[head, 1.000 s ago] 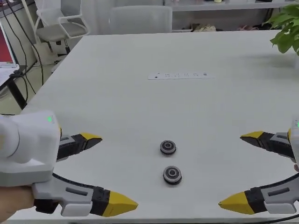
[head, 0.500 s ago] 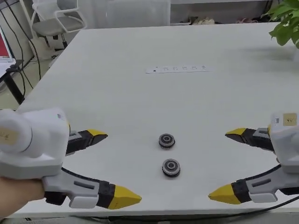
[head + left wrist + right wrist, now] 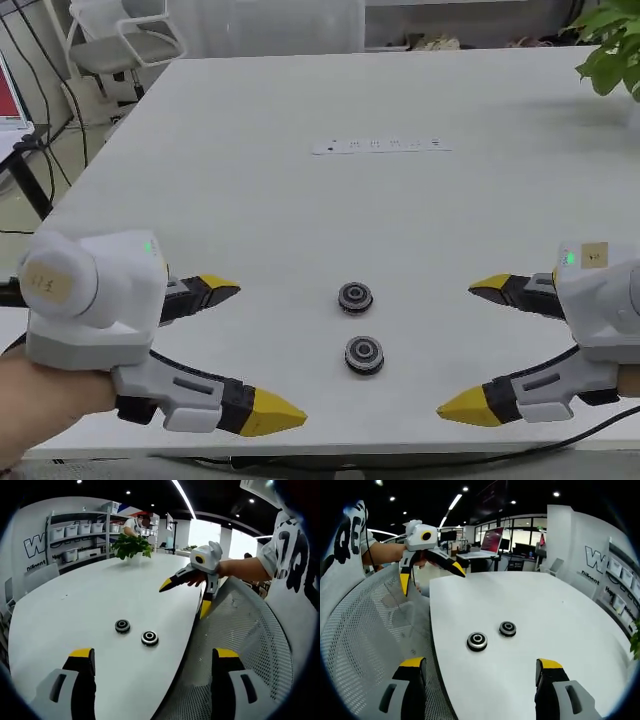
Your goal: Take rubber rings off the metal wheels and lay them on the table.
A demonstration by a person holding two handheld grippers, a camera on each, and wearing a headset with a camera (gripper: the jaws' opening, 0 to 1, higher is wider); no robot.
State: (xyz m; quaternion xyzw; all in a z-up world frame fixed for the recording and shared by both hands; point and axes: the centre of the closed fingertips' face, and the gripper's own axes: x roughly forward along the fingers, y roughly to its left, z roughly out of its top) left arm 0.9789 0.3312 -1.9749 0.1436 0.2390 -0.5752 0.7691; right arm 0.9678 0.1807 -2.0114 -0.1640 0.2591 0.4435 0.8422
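By table [image 3: 300, 200] edge: wheels [image 3: 355, 297] [image 3: 364, 355] between spread left gripper [image 3: 268, 350], right gripper [image 3: 456, 349].

On the white table [image 3: 300, 220], near its front edge, 2 round metal wheels are set: the far wheel [image 3: 355, 297] just behind the near wheel [image 3: 364, 355], apart. They are flanked by the left gripper [image 3: 268, 351] and the right gripper [image 3: 456, 349]. A flat white power strip [image 3: 382, 146] is laid farther back, and a green leafy plant [image 3: 608, 55] is placed at the far right.

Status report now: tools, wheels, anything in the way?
Left tool open, empty. Right tool open, empty. Near wheel and far wheel on table, rings on. Nothing blocking.
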